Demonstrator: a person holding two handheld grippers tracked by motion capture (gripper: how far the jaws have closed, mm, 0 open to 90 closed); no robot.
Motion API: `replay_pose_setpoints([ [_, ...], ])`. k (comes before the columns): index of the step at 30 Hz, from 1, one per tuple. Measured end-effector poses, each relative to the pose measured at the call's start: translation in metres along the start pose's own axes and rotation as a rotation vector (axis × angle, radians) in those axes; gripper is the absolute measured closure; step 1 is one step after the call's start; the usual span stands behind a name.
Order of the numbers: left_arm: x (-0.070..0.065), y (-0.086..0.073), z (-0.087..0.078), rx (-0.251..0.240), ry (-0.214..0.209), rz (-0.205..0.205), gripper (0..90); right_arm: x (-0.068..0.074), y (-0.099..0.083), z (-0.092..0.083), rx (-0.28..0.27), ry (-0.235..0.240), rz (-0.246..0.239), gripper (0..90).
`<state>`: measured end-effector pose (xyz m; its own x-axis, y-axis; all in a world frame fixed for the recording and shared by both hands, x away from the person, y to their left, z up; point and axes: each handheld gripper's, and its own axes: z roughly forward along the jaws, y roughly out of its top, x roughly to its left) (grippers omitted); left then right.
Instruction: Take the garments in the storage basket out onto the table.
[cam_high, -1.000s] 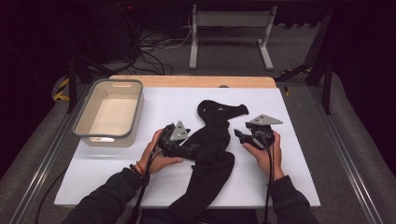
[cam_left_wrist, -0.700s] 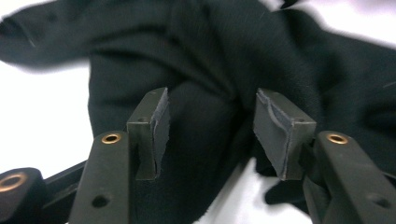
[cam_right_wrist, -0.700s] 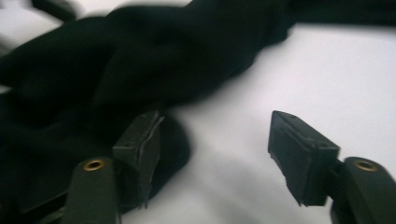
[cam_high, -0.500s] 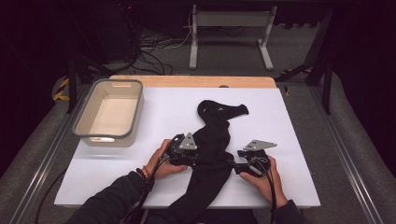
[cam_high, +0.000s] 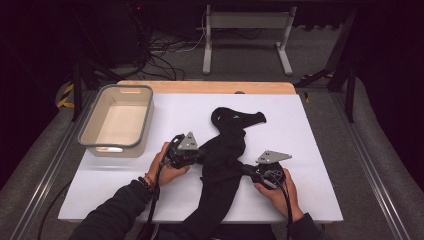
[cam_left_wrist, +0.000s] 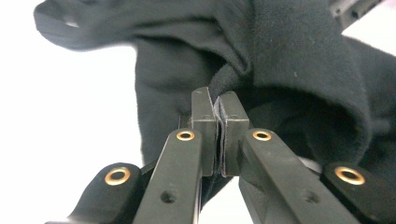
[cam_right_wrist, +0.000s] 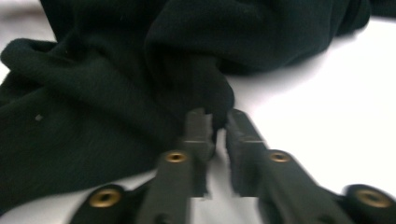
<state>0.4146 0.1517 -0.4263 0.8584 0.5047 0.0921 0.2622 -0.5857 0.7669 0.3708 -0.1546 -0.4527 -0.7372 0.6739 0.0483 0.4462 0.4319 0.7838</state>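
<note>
Black fleece garment (cam_high: 227, 150) lies crumpled mid-table on the white sheet (cam_high: 310, 150), its lower end trailing over the near edge. Left gripper (cam_left_wrist: 215, 109) and right gripper (cam_right_wrist: 217, 122), jaws just closed, each pinch an opposite side fold, probably to spread it flat.

The black cloth (cam_high: 227, 150) lay rumpled down the middle of the white table, a soft fleecy piece. Its far end curled into a loop, its near end trailed off the front edge, and both side edges were bunched up into pinched folds.
</note>
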Motion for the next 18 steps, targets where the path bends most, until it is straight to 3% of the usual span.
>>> replay_pose_setpoints([
  [2, 0.005, 0.000, -0.005, -0.004, 0.015, -0.024, 87.9, 0.002, 0.002, -0.001, -0.014, -0.004, -0.005, 87.0],
  [3, 0.012, -0.001, -0.011, -0.012, 0.036, -0.049, 87.9, 0.006, 0.009, -0.004, -0.071, 0.000, 0.011, 87.1],
  [4, 0.012, -0.001, -0.011, -0.012, 0.036, -0.049, 87.8, 0.008, 0.011, -0.006, -0.090, 0.007, 0.010, 87.0],
  [6, 0.020, -0.003, -0.013, 0.004, 0.075, -0.071, 87.8, 0.014, 0.016, -0.006, -0.102, 0.005, -0.023, 79.6],
  [7, 0.020, -0.003, -0.013, 0.004, 0.075, -0.071, 87.8, 0.014, 0.016, -0.006, -0.102, 0.005, -0.023, 79.6],
  [8, 0.022, -0.004, -0.012, 0.013, 0.107, -0.073, 87.8, 0.019, 0.016, -0.003, -0.092, 0.020, -0.020, 66.1],
  [10, 0.025, -0.005, -0.009, 0.020, 0.126, -0.071, 87.8, 0.023, 0.013, 0.000, -0.059, 0.043, -0.006, 51.6],
  [13, 0.027, -0.006, -0.005, 0.031, 0.132, -0.080, 87.8, 0.028, 0.012, 0.004, -0.037, 0.070, 0.002, 47.7],
  [14, 0.028, -0.007, -0.002, 0.051, 0.161, -0.074, 87.8, 0.039, 0.012, 0.010, -0.030, 0.122, 0.001, 42.5],
  [18, 0.032, -0.009, 0.001, 0.061, 0.183, -0.084, 87.8, 0.062, 0.012, 0.024, 0.032, 0.176, -0.074, 40.5],
])
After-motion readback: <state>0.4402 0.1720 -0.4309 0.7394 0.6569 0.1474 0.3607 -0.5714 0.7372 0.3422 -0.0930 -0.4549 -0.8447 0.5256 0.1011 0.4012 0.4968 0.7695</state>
